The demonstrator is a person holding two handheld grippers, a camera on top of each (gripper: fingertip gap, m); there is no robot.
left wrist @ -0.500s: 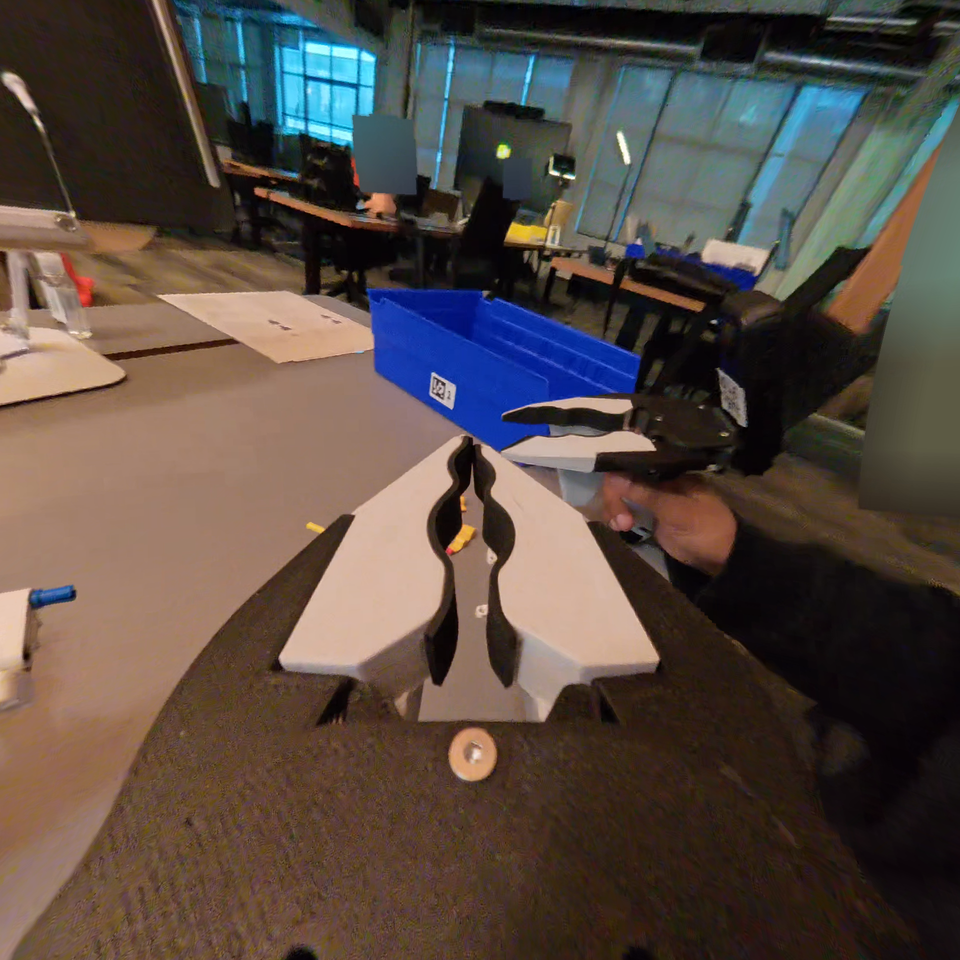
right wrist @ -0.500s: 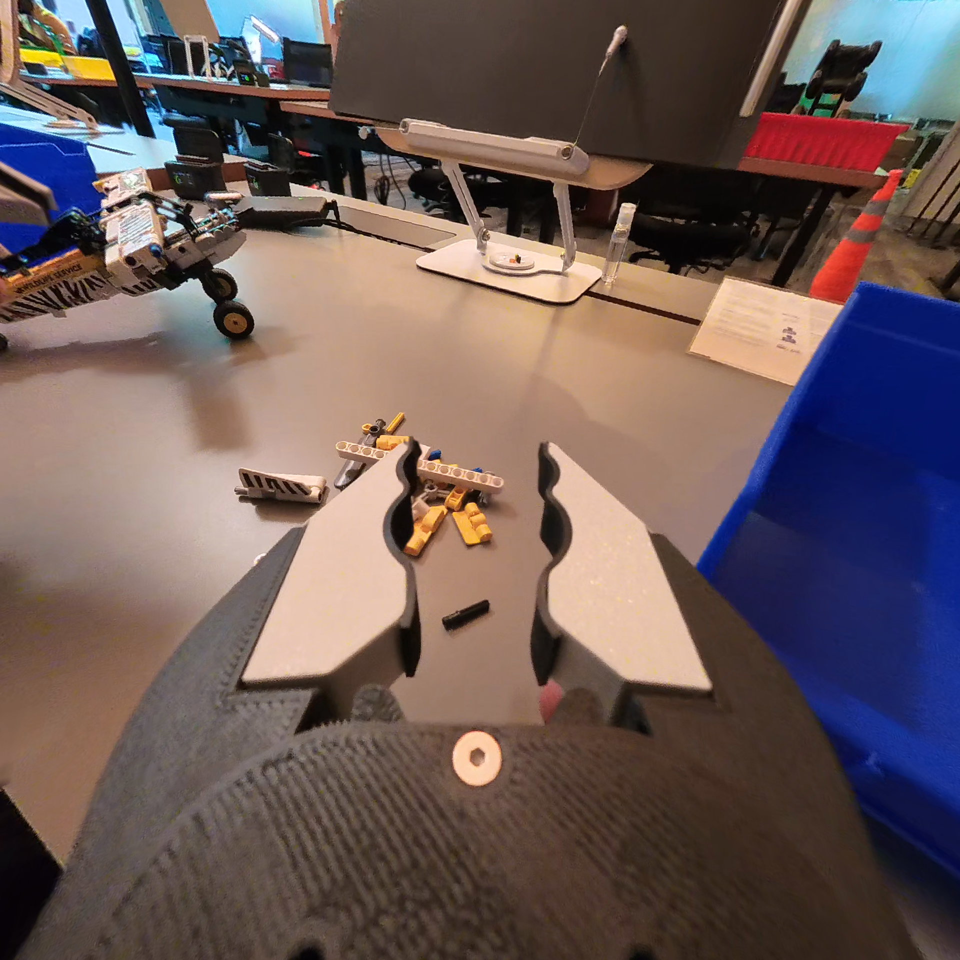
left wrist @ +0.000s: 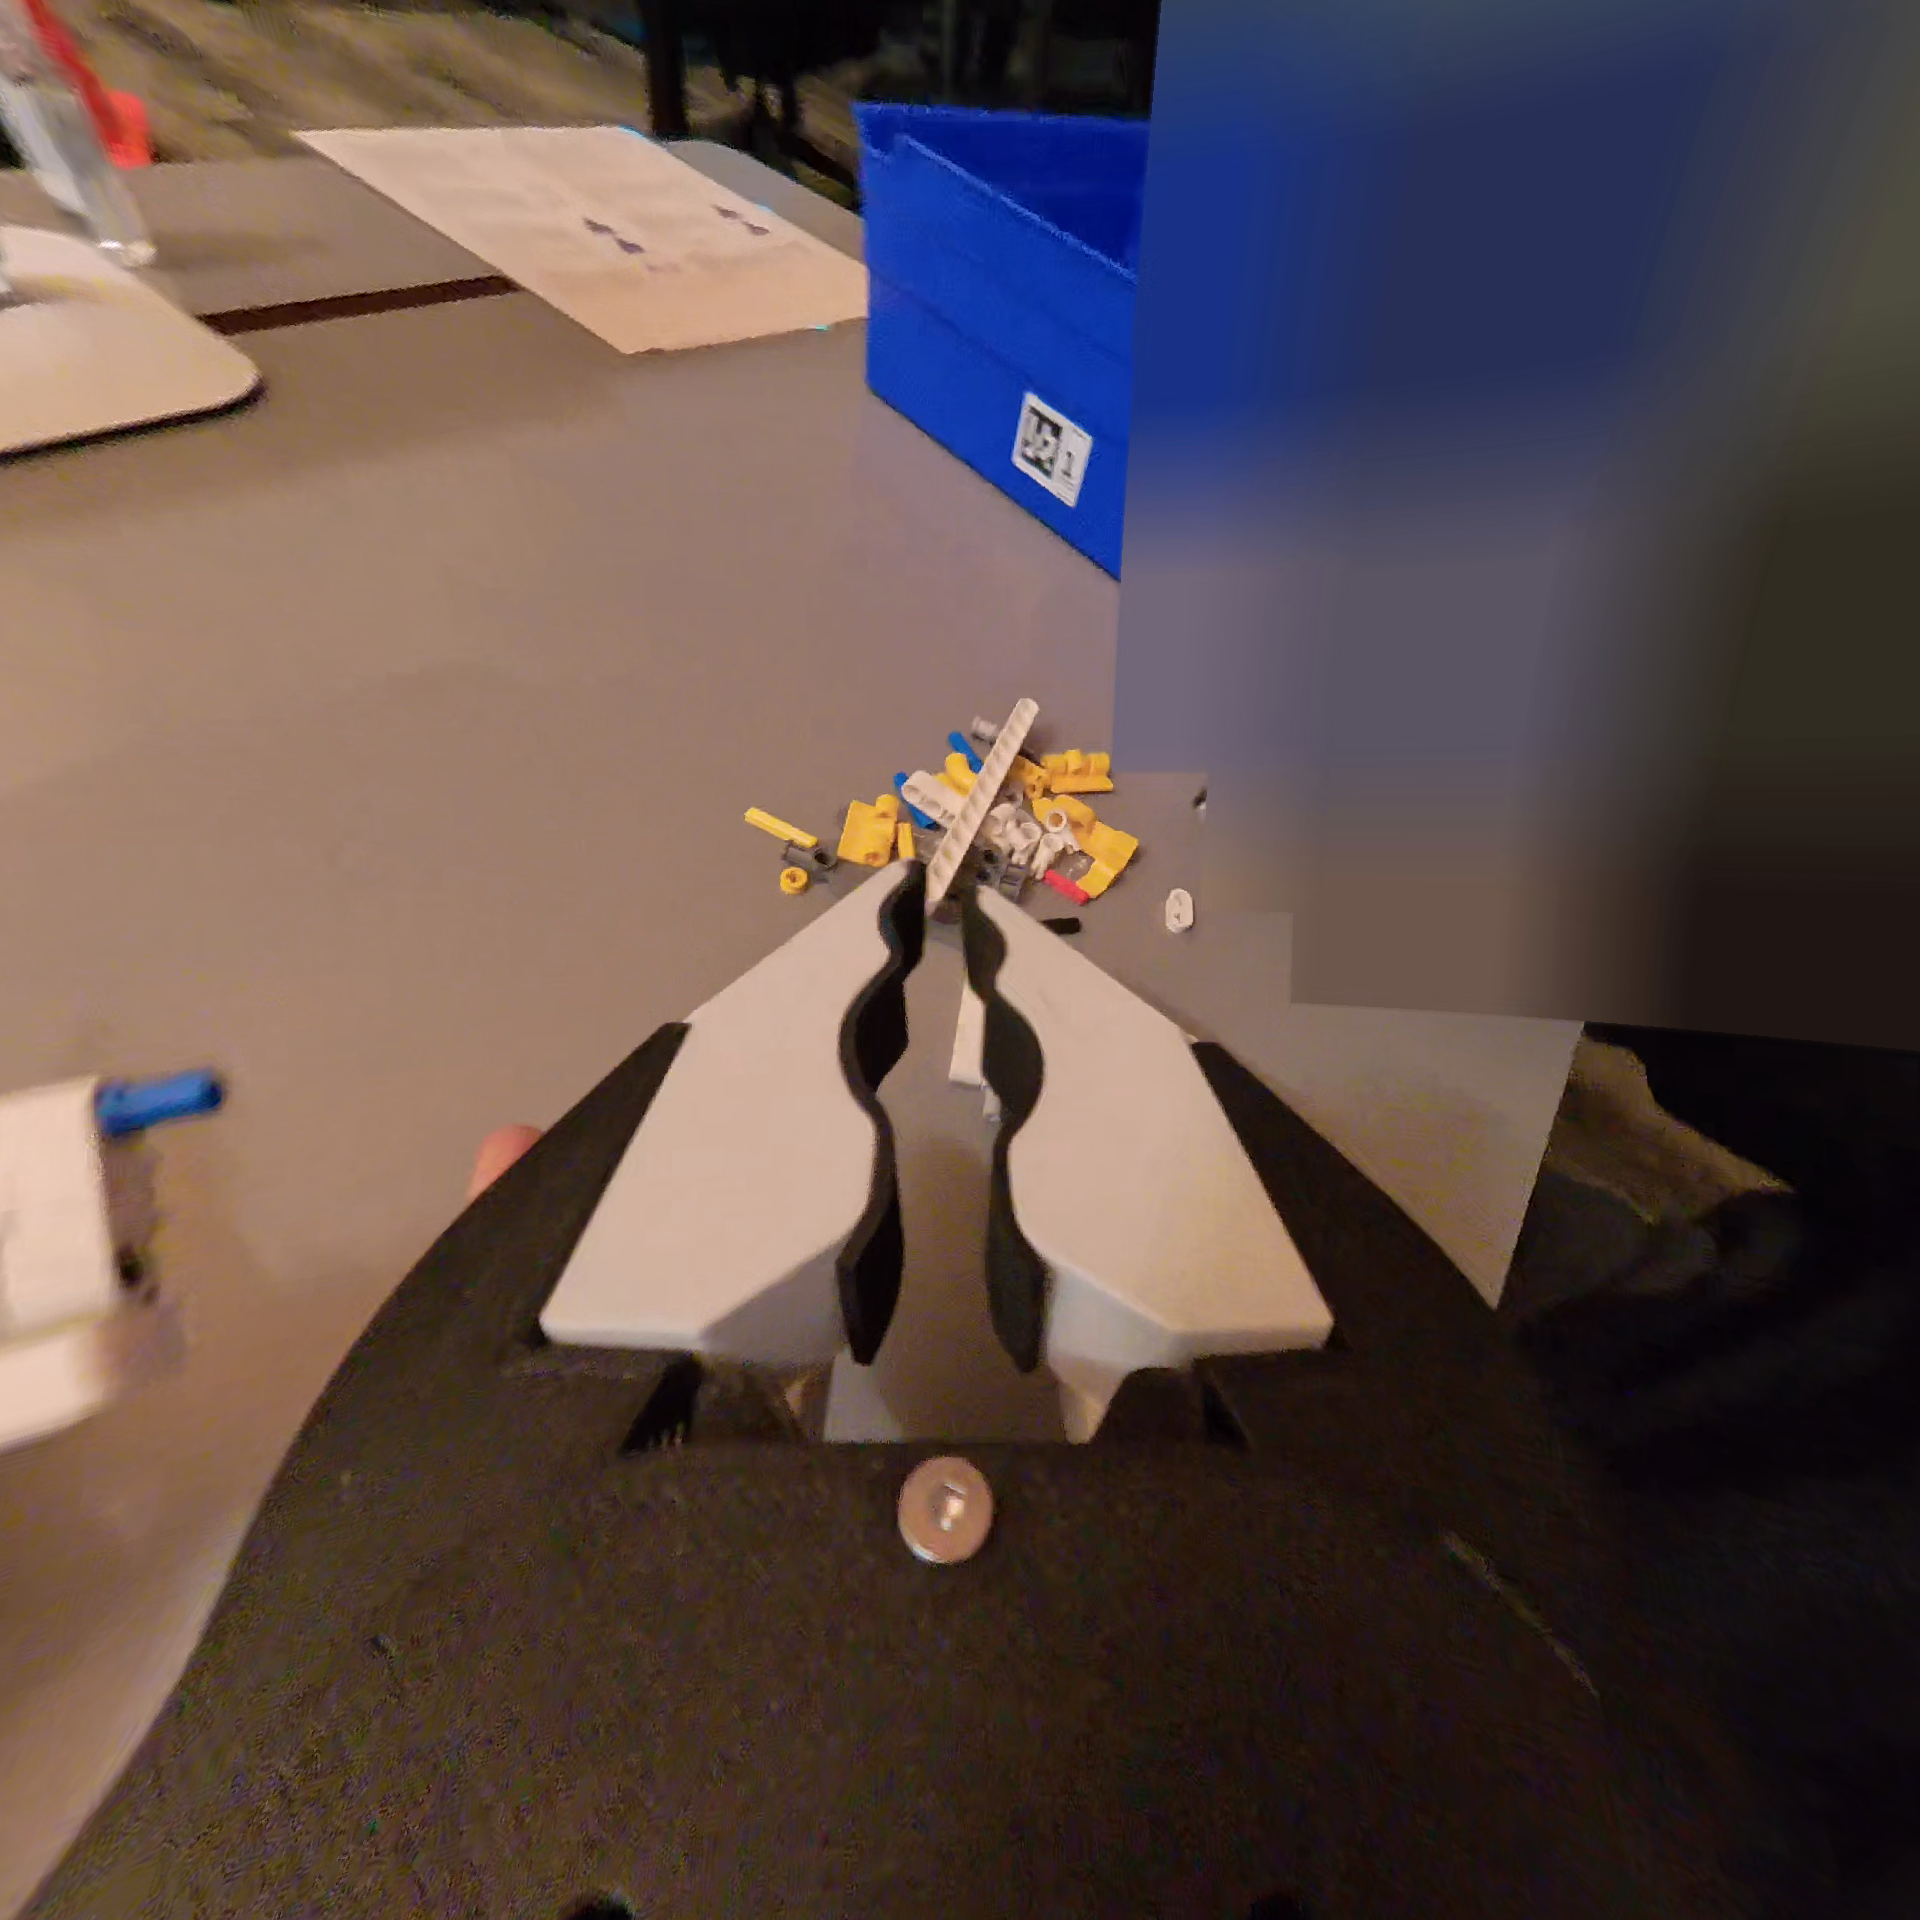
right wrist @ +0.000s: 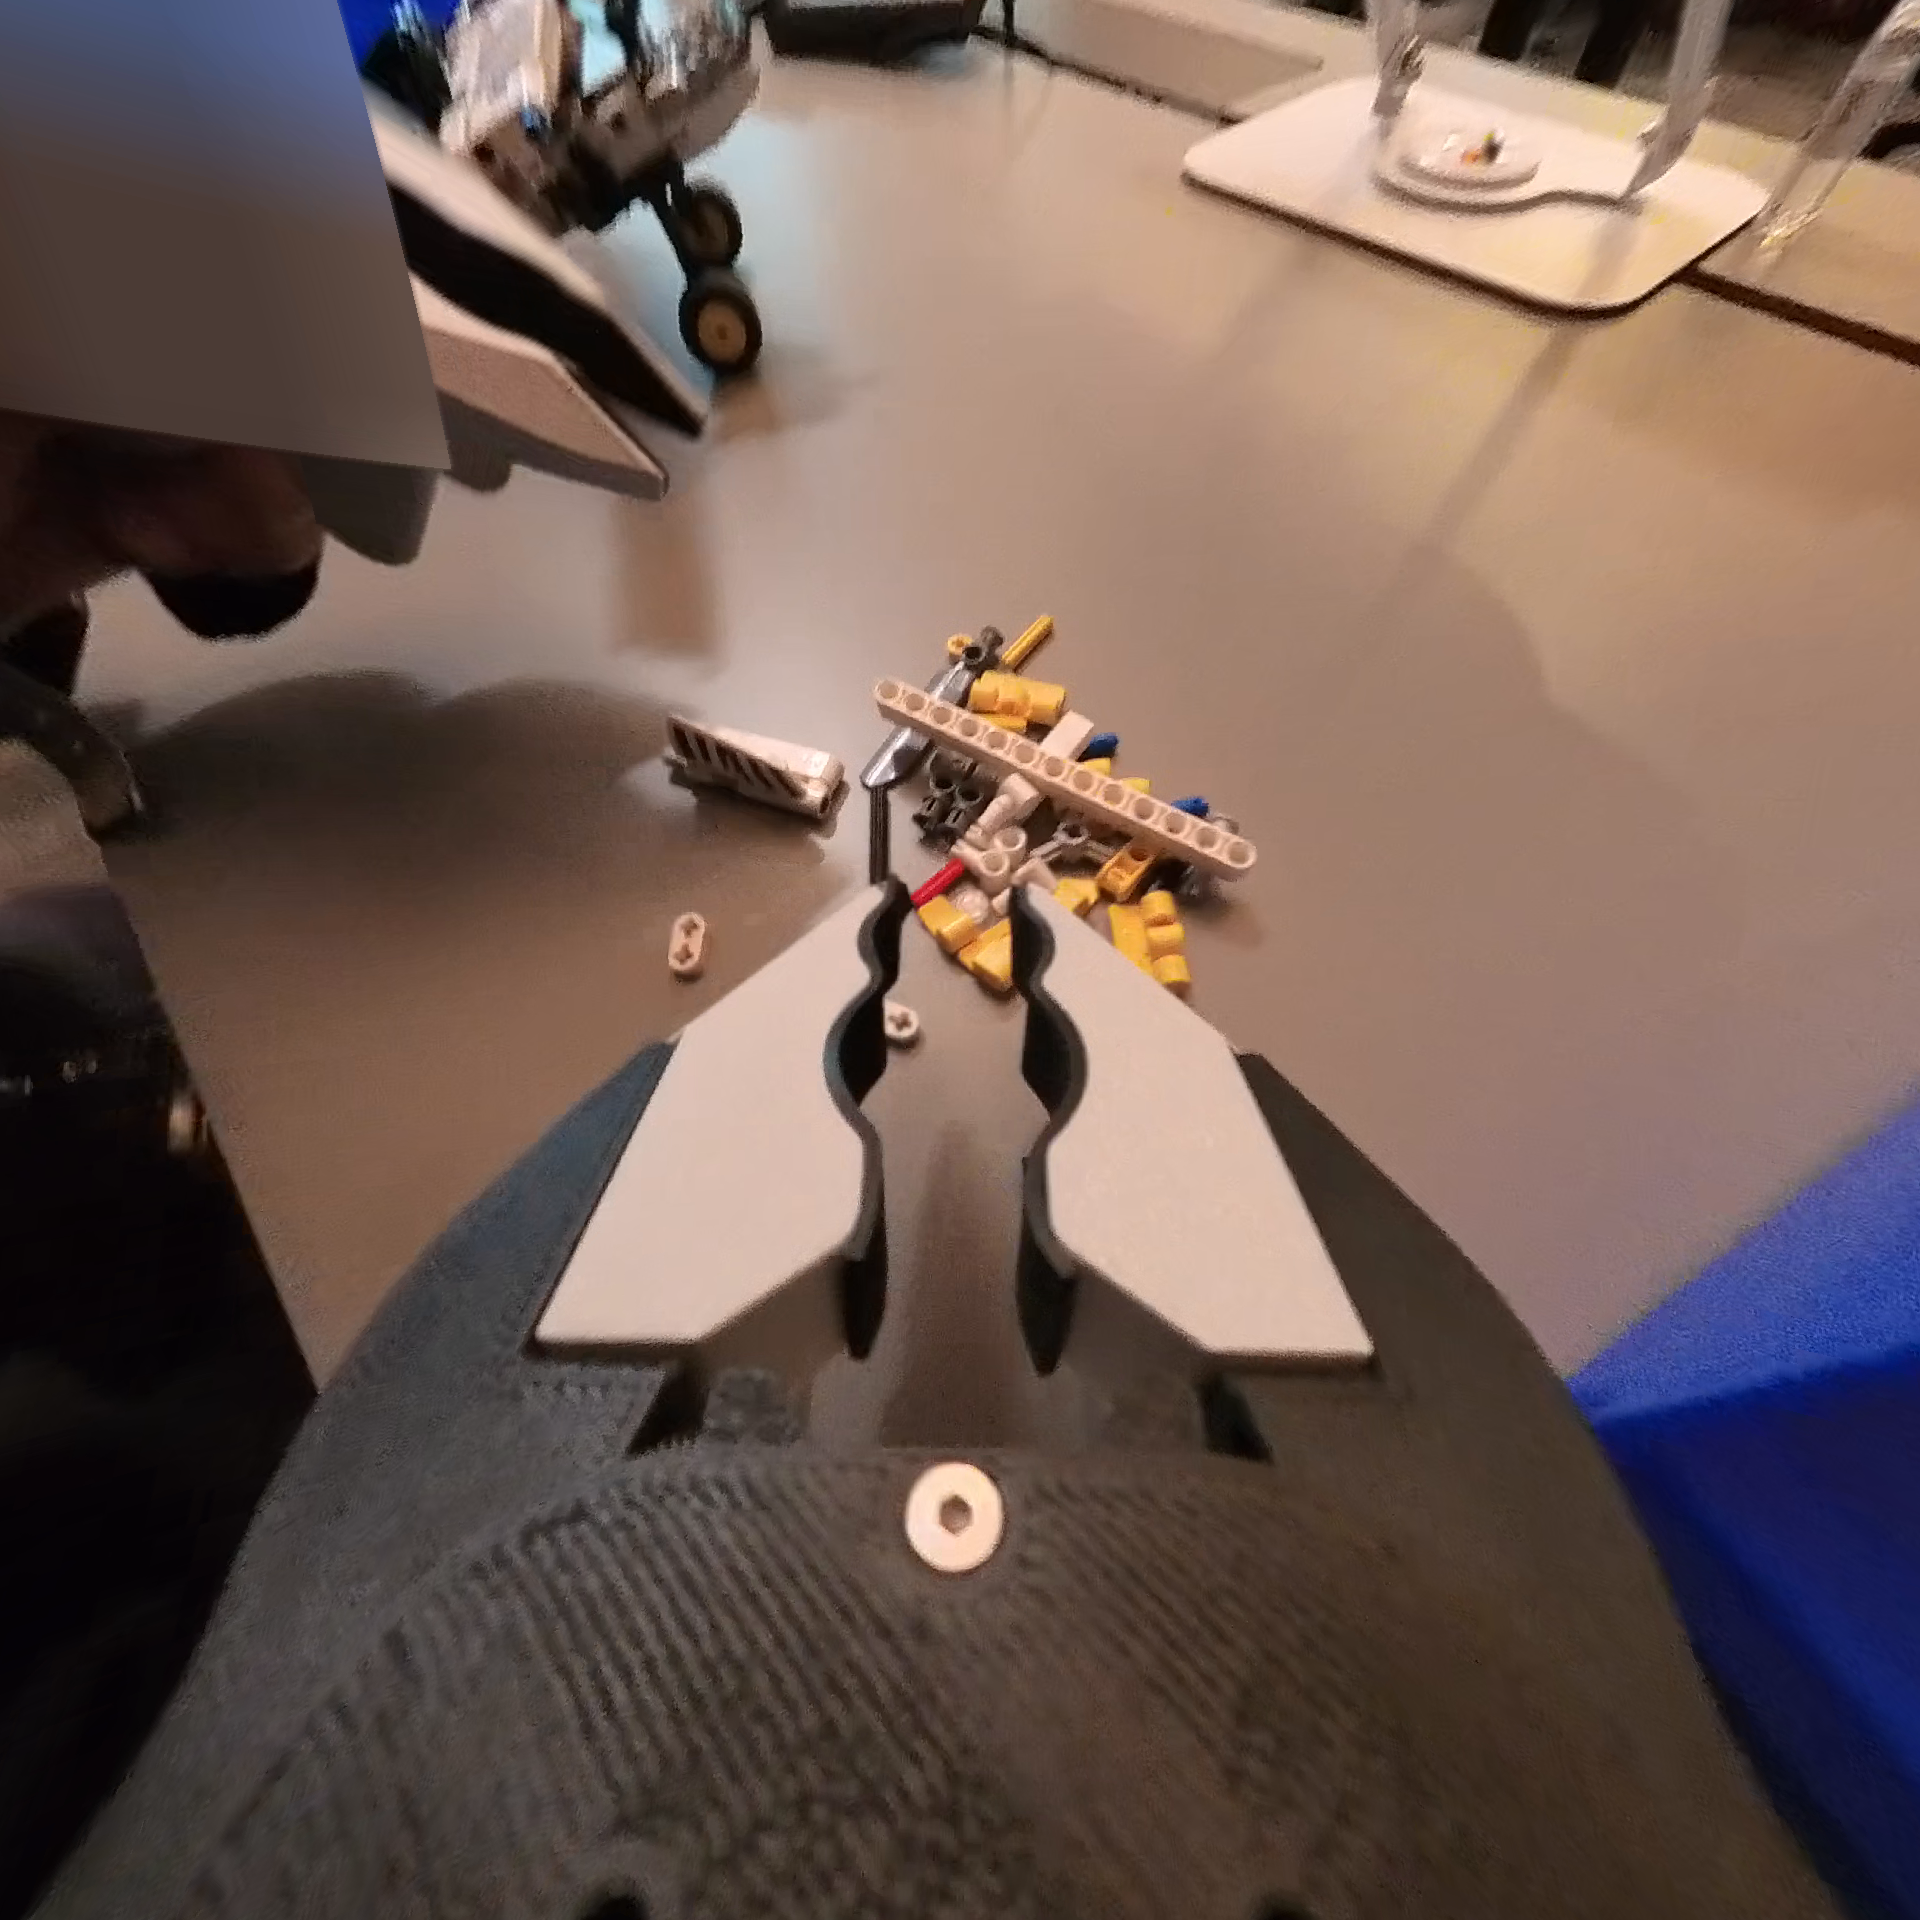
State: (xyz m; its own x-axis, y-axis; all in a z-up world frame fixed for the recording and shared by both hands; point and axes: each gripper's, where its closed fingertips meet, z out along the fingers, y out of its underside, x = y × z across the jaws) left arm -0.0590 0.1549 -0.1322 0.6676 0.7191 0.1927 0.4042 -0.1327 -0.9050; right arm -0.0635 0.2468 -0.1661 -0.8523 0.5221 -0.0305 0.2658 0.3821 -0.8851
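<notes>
The grey table [right wrist: 1351,623] fills both views. A blue bin [left wrist: 987,312] stands on it, at your right gripper's right side and, from the left gripper, just beyond the bricks. A white stand base [right wrist: 1455,187] sits at the far edge. A brick-built vehicle [right wrist: 623,135] with a small wheel stands far left, and a printed paper sheet [left wrist: 623,229] lies flat near the bin.

Your left gripper [left wrist: 940,902] is off the table, well apart from the bricks, with its fingers pressed almost together and nothing pinched. In the right wrist view it shows at the upper left, near the vehicle.

Your right gripper [right wrist: 954,909] hangs low at the near edge of the pile of loose bricks [right wrist: 1049,831], its tips narrowly spread and gripping nothing. A few yellow pieces [right wrist: 966,930] show through the gap between its tips.

A long white beam with holes [right wrist: 1060,774] lies slanted across the pile, just ahead of those tips. A white panel with black stripes [right wrist: 753,769] lies left of the pile. A thin black axle [right wrist: 879,831] runs up from beside the left fingertip, though you cannot tell whether it touches. A red pin [right wrist: 935,883] lies just ahead of the gap. One small white link [right wrist: 687,943] rests on the table left of the fingers, and another [right wrist: 902,1023] shows between them.
</notes>
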